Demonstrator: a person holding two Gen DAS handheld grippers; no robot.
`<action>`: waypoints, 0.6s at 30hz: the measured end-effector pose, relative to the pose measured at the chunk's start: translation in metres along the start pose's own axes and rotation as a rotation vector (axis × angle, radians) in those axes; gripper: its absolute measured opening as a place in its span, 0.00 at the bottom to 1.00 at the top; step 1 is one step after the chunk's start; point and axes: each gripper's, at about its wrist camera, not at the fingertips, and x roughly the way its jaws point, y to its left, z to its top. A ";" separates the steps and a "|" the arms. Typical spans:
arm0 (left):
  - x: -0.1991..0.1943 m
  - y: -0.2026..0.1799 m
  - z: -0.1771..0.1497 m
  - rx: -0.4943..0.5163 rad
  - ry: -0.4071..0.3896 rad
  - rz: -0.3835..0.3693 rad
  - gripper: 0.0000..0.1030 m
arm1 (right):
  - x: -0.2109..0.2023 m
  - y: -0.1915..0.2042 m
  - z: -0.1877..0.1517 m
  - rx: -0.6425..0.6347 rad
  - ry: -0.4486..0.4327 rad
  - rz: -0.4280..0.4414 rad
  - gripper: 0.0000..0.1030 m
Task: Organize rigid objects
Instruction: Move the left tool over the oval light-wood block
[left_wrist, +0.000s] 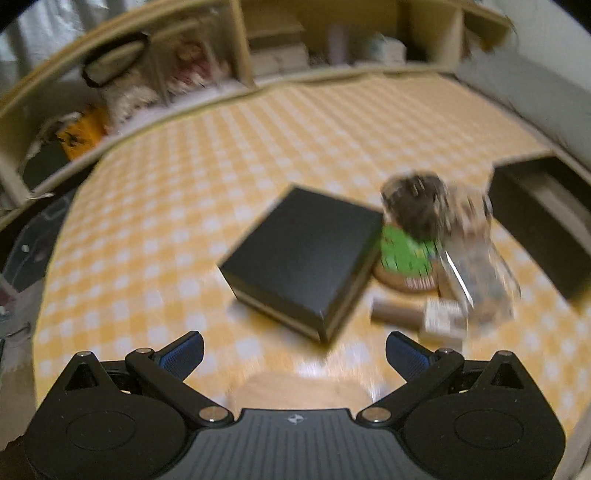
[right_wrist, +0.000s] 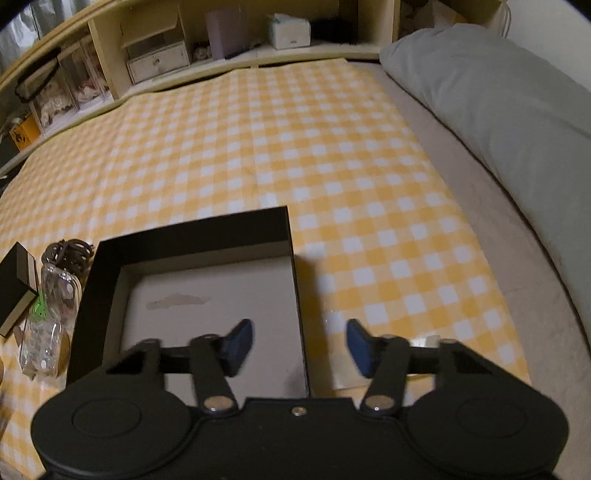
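A closed black box (left_wrist: 306, 254) lies on the yellow checked cloth (left_wrist: 221, 177). To its right sits a blurred cluster: a dark hair claw (left_wrist: 417, 203), a green item on a wooden disc (left_wrist: 406, 258), a clear plastic pack (left_wrist: 476, 258), a small tube (left_wrist: 399, 314). My left gripper (left_wrist: 293, 356) is open and empty, just short of the black box. My right gripper (right_wrist: 300, 347) is open and empty, hovering over the right wall of an open black tray (right_wrist: 192, 236). The tray is empty. The cluster and the black box (right_wrist: 14, 284) lie left of the tray.
Wooden shelves (right_wrist: 155, 55) with drawers, boxes and clutter run along the back. A grey pillow (right_wrist: 498, 110) lies on the bedding to the right of the cloth. The open tray shows at the right edge of the left wrist view (left_wrist: 546, 229).
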 end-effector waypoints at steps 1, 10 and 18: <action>0.004 0.000 -0.002 0.017 0.016 -0.007 1.00 | 0.001 0.000 0.000 -0.003 0.008 0.001 0.32; 0.023 0.003 -0.010 0.082 0.091 -0.026 1.00 | 0.007 0.005 0.003 -0.022 0.037 -0.023 0.06; 0.021 -0.013 -0.016 0.120 0.169 -0.174 0.99 | 0.010 0.003 0.005 -0.032 0.042 -0.030 0.05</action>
